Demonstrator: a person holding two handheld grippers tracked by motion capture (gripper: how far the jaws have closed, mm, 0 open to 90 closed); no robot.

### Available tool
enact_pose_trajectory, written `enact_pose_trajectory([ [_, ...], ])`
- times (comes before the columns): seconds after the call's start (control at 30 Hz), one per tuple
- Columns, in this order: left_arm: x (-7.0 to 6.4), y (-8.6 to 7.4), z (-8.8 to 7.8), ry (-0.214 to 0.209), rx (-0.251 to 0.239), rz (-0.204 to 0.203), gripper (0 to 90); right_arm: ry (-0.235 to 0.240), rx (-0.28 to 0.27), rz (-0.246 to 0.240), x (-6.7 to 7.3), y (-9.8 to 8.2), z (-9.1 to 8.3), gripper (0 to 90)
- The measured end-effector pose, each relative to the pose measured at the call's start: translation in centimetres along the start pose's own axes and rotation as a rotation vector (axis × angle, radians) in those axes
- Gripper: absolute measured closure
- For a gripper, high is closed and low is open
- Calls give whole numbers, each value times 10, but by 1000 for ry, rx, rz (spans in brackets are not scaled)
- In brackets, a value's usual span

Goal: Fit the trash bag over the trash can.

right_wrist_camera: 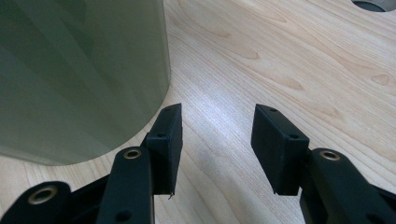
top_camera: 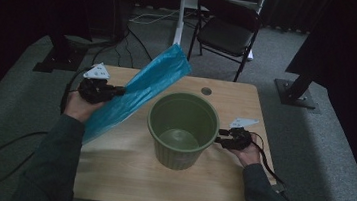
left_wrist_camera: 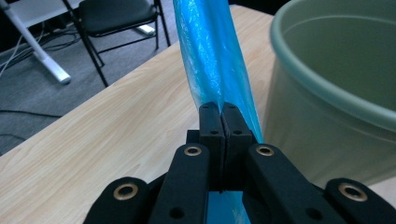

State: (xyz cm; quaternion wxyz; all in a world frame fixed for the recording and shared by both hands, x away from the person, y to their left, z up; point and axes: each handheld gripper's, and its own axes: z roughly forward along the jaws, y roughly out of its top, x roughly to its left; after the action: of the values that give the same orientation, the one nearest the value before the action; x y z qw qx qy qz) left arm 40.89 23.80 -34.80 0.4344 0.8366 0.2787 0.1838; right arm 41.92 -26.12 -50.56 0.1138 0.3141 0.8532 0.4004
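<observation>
High view: the left gripper (top_camera: 117, 91) has its jaws pinched tight on a blue bag (top_camera: 140, 90), and the bag slants up and away from it towards the far side of the table (top_camera: 123, 175), its lower end hanging down by the person's left sleeve (top_camera: 54, 163). The green bin (top_camera: 182, 130) stands upright mid-table, just right of the bag. The right gripper (top_camera: 220, 136) sits low at the bin's right side, jaws pointing at its wall. Left gripper view: there's the clamp up close, both pads (left_wrist_camera: 212, 126) pressed together with the blue bag (left_wrist_camera: 212, 56) squeezed between them, the plastic rising straight up, the bin (left_wrist_camera: 336, 93) just to the right, a chair (left_wrist_camera: 116, 18) beyond the table edge. Right gripper view: the right gripper (right_wrist_camera: 217, 135) has its jaws well apart, nothing between them, bare table (right_wrist_camera: 289, 60) under them, and the bin (right_wrist_camera: 79, 74) stands just beside the left pad (right_wrist_camera: 168, 140); touching or not, I can't tell.
</observation>
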Motion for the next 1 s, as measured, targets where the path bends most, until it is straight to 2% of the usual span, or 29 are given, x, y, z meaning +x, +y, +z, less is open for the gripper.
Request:
enact_pose_trajectory([
  [0.2, -6, 2, -16, -42, -26, 18, 889, 1, 2, -1, 0, 0, 1, 526],
  [0.33, -10, 3, -27, -85, -50, 25, 889, 2, 7, -1, 0, 0, 1, 526],
  [0.6, -19, 4, -44, -154, -64, 62, 886, 3, 7, -3, 0, 1, 2, 527],
  [0.77, -24, 5, -43, -201, -66, 72, 883, 3, 7, -5, 0, 1, 2, 527],
  [1.0, -39, 12, -25, -240, -15, 118, 875, 4, 4, -4, 0, 1, 2, 527],
])
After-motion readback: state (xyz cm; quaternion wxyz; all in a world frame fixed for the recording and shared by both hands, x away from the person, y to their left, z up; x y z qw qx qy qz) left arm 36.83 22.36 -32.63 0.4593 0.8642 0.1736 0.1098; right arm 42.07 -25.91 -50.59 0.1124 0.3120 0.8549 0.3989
